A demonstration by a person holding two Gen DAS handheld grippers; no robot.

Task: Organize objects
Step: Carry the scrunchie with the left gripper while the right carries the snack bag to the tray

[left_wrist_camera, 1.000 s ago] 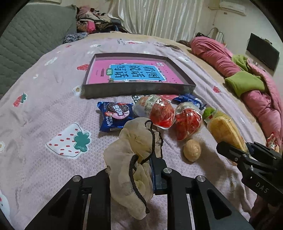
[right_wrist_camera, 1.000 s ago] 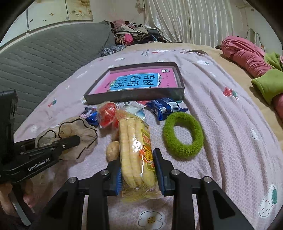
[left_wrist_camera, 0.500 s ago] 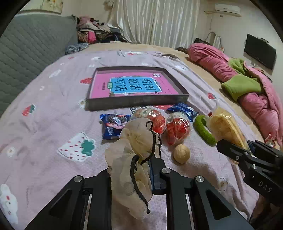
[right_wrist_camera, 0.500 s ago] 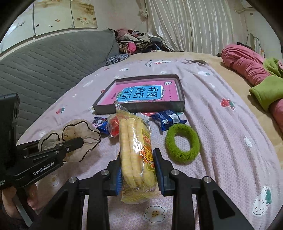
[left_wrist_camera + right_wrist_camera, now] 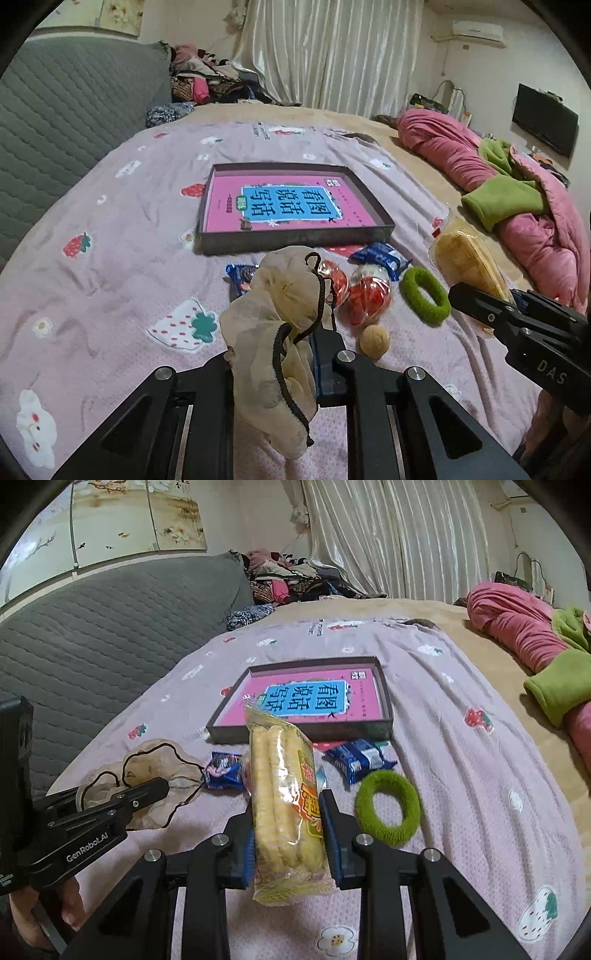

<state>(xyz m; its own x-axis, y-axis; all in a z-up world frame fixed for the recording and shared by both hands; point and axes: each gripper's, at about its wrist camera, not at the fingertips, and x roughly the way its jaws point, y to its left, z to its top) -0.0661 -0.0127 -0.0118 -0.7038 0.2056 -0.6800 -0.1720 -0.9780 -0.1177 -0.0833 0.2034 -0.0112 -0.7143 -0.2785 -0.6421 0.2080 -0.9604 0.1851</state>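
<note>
The beige drawstring bag is pinched tight in the left gripper and has been lifted higher off the pink bedspread than a second ago. The yellow snack pack is squeezed between the right gripper fingers and has been raised too. More of the box and green ring is seen below.

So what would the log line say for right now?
left hand-held gripper: shut on mesh drawstring bag | right hand-held gripper: shut on corn packet | both held above bed | box: holds only book
</note>
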